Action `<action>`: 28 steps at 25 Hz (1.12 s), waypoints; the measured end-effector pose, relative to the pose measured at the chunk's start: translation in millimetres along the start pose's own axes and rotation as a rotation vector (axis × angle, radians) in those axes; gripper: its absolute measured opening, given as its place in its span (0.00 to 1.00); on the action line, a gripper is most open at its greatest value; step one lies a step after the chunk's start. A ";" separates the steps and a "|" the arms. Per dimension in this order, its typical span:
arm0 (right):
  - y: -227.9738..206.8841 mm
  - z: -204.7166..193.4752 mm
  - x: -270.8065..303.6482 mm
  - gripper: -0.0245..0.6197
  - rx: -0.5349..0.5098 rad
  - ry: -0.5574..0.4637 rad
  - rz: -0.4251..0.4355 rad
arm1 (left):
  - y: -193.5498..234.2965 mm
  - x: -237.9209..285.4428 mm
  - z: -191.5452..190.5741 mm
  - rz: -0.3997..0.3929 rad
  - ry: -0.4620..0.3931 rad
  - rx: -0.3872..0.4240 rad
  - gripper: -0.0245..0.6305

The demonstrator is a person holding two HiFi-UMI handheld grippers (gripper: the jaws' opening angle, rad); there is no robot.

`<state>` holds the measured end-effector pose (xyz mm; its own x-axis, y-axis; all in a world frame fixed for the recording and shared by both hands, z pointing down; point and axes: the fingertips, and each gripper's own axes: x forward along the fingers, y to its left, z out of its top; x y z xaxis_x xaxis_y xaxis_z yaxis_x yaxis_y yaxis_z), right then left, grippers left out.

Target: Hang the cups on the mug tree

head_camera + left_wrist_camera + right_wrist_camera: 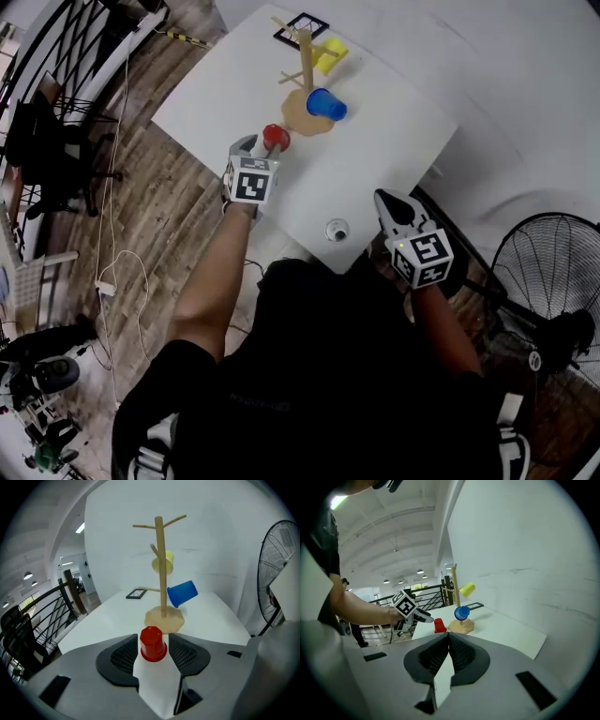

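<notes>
1. Head view: a person stands at a white table. A wooden mug tree stands toward its far corner, with a yellow cup and a blue cup already on its pegs.
2. The red cup, the one left to hang, stands mouth down on the table near the tree's base, in from the left edge.
3. The left gripper has its jaws wide, one on either side of the red cup. The pads are apart from its wall, so nothing is gripped yet.
4. The right gripper has its jaws pressed together and empty, and it is held at the table's near right edge.
5. The best approach is probably to centre the cup between the pads and close on its mid-wall without nudging it over. Then lift it clear and tip its mouth onto a free upper peg, away from the blue cup.
6. Only the left gripper view shows the gaps beside the cup and the bare top pegs. The head view hides the pads behind the marker cube.
7. Only the head view shows a small round clear object near the table's near edge. I cannot tell what it is.
</notes>
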<state>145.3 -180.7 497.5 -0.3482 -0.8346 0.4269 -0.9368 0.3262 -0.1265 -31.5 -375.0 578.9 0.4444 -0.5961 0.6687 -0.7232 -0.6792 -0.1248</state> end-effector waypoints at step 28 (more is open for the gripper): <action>1.4 -16.7 -11.6 0.05 0.035 0.045 -0.017 | 5.3 24.6 -11.4 -0.041 0.057 -0.018 0.38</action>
<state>148.6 -163.2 507.4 -0.3309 -0.8191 0.4686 -0.9435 0.2953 -0.1501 -30.5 -388.5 603.0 0.4436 -0.5418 0.7139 -0.7147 -0.6944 -0.0830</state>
